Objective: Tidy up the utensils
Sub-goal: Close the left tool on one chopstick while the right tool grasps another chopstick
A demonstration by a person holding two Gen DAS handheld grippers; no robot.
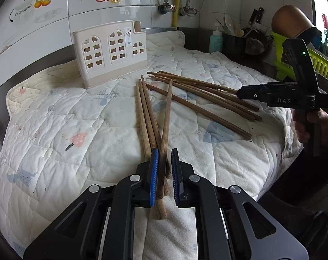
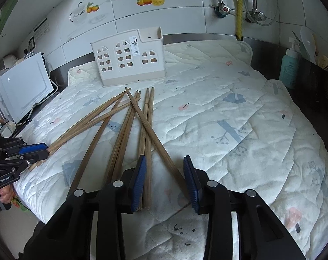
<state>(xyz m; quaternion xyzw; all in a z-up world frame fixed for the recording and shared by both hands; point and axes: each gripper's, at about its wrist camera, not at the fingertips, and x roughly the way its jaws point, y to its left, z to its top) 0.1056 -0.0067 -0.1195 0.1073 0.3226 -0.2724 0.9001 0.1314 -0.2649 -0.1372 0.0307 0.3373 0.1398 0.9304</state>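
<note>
Now, line by line:

Chopsticks: a loose scatter of long brown wooden sticks (image 2: 129, 119), round, with fine lengthwise grain, thick at one end and tapering to thin tips.

Where they lie: flat on the quilted cloth (image 2: 229, 130), in front of the holder, thin tips toward it, crossing one another in places.

Two groups: in the left wrist view one bunch (image 1: 152, 117) runs toward the left gripper, with one stick slanted across the others; a second, fanned bunch (image 1: 203, 95) lies to the right, reaching toward the right gripper.

Holder: a cream plastic utensil holder (image 1: 109, 52) with arched window cut-outs, standing upright at the back of the cloth near the tiled wall; no chopstick shows in it.

Left gripper (image 1: 165, 158): blue-padded jaws almost together, pinched on the thick ends of a few chopsticks from the near bunch; the right wrist view shows the same clamp from the side (image 2: 37, 149).

Right gripper (image 2: 165, 166): jaws partly apart; two chopsticks lie against the left pad and one crosses the gap toward the right pad, with clear space between, so nothing is squeezed.

Hand: part of a hand (image 1: 309, 125) wraps the right gripper's handle.

Cloth: white, quilted, with small pastel prints.
</note>
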